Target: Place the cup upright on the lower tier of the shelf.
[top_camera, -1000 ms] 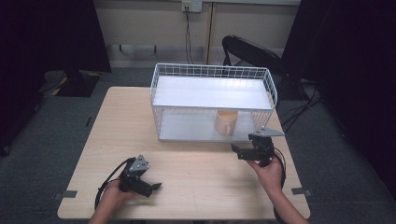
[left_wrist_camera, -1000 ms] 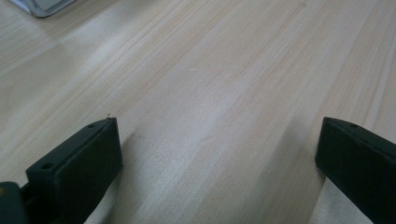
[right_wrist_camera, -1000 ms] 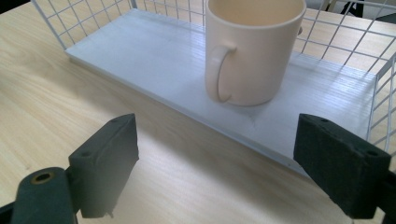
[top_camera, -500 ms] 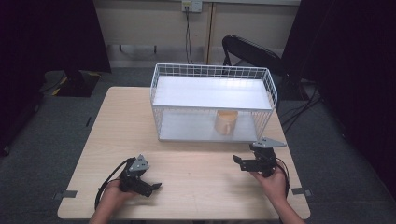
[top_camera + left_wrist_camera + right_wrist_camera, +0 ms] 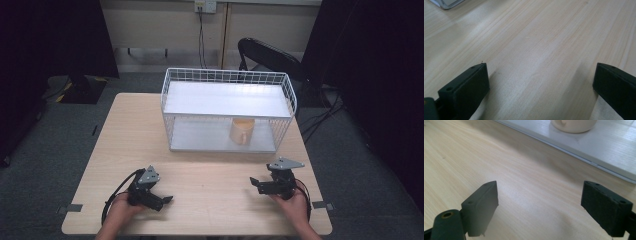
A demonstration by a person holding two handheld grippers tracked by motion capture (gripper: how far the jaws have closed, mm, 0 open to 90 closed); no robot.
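Mug [image 5: 242, 131] upright on rack [image 5: 227, 100] lower shelf; both grippers (jaws wide, empty) near; careless reach risks snagging wire.

Both grippers are black: the left gripper [image 5: 159, 199] and the right gripper [image 5: 262, 184] each carry a grey three-cornered plate, a black cable, and blocky jaws with small screw holes

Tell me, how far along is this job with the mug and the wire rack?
Done, it seems: the mug stands upright on the lower shelf of the wire rack. In hand: nothing; the left gripper and right gripper sit low over the table, fingers spread wide and empty. Little looks left, beyond perhaps resting the grippers.
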